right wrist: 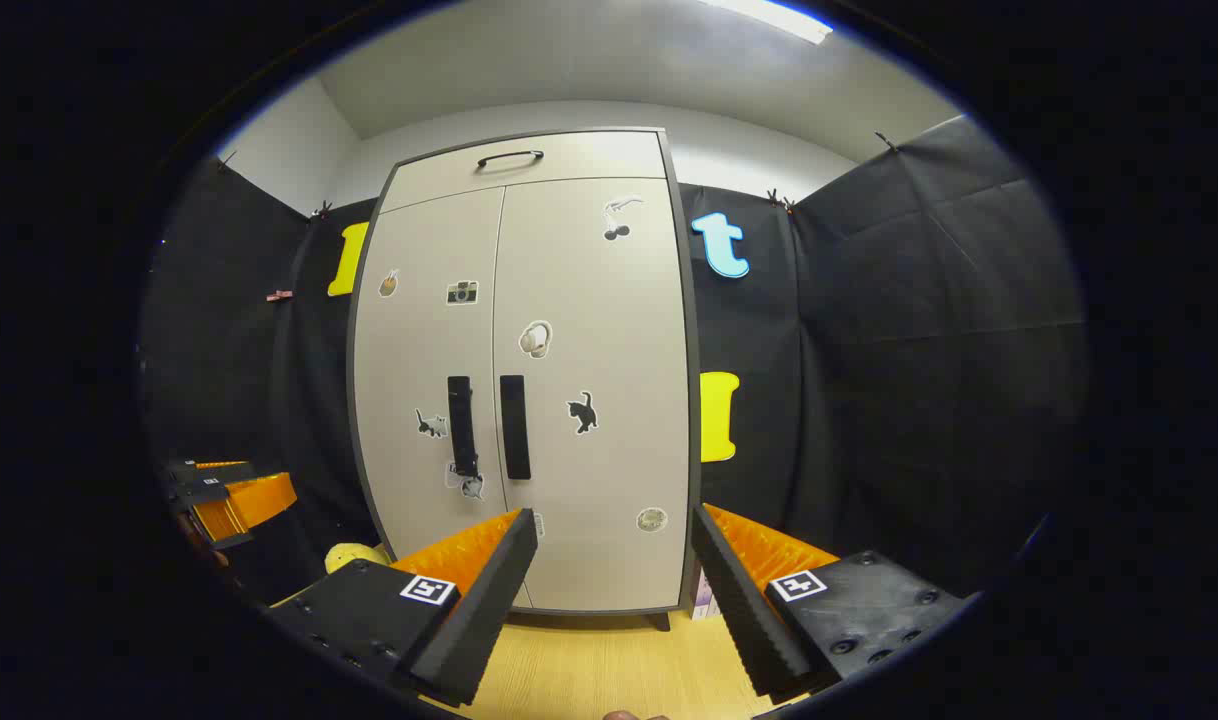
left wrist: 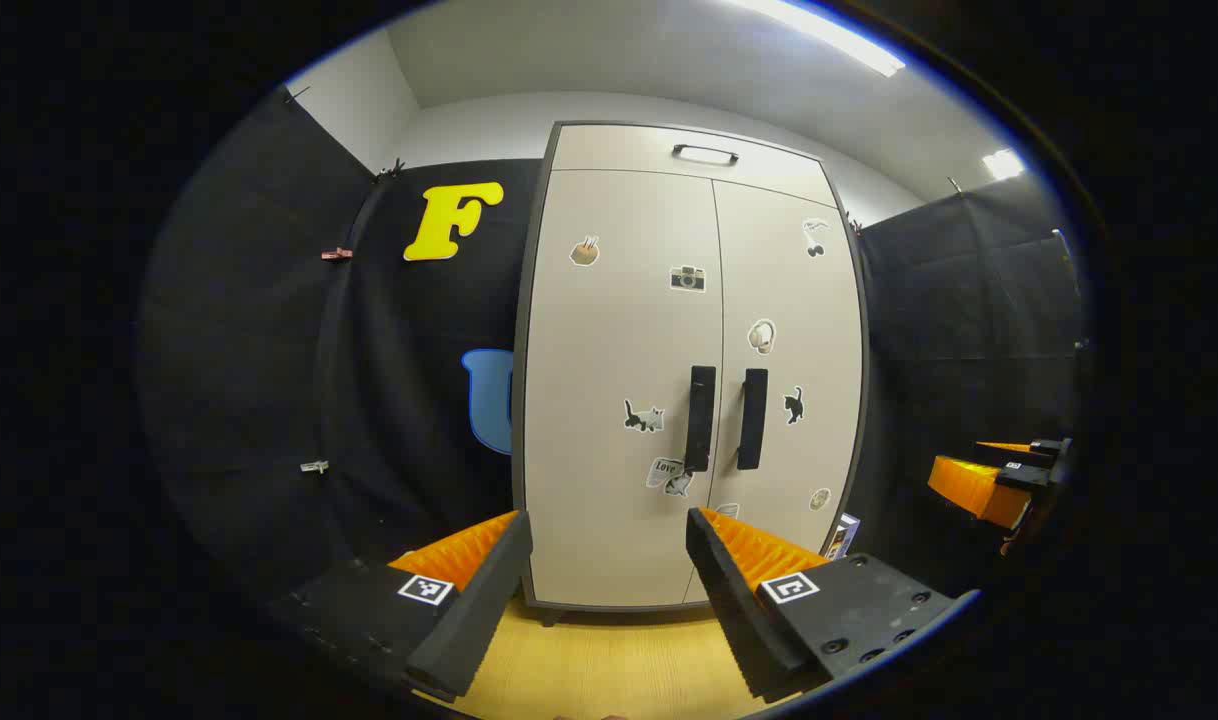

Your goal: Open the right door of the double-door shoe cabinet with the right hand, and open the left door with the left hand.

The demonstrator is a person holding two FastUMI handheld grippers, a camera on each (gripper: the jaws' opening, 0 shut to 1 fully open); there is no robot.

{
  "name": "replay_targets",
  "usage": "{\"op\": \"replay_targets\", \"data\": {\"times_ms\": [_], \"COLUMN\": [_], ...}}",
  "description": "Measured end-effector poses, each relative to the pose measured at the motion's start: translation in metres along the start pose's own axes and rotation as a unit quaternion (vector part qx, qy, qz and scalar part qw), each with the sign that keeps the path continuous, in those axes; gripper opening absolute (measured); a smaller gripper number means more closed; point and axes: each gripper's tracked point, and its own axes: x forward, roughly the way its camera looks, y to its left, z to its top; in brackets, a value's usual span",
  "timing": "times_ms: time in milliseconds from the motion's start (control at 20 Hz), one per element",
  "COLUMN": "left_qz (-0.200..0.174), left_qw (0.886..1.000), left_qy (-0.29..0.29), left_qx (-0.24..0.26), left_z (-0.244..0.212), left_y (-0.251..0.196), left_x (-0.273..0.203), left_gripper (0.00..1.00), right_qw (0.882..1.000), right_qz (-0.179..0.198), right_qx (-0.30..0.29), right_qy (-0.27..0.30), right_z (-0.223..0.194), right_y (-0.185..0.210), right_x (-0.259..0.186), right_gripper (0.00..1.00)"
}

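Doors on your shoe cabinet [left wrist: 619, 400] are both closed, so you cannot see what is inside it. The cabinet stands upright on the wood floor [left wrist: 609, 660] against the black cloth wall, its long axis vertical. The left door [left wrist: 609, 330] and right door [left wrist: 789, 330] meet at a centre seam, each with a vertical bar handle just beside that seam: the left handle [left wrist: 700, 418] and the right handle [left wrist: 752, 418]. A flap with a horizontal top handle [left wrist: 704, 153] sits above the doors.

Your left gripper [left wrist: 609, 590] has its fingers spread wide, holding nothing, well apart from the cabinet and aimed at the left door's lower part. Your right gripper [right wrist: 614, 590] is likewise wide open and empty, aimed at the right door's lower edge.

In the left gripper view you see the right gripper at the far right edge. In the right gripper view you see the left gripper at the far left, plus a yellow object [right wrist: 354, 555] on the floor by the cabinet's left corner.
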Motion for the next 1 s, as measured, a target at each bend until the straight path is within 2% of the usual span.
{"op": "replay_targets", "data": {"times_ms": [300,1000], "left_qz": [-0.003,-0.008], "left_qw": [1.000,1.000], "left_qy": [0.009,0.017], "left_qx": [0.009,0.016], "left_z": [-0.009,-0.019], "left_y": [-0.006,-0.008], "left_x": [0.004,0.009], "left_gripper": [0.96,0.96], "right_qw": [0.999,0.998], "right_qz": [-0.002,0.013], "right_qx": [0.030,0.036], "right_qy": [0.037,0.043], "right_z": [-0.020,-0.020], "right_y": [0.000,0.016], "right_x": [0.003,0.020], "right_gripper": [0.98,0.98]}}
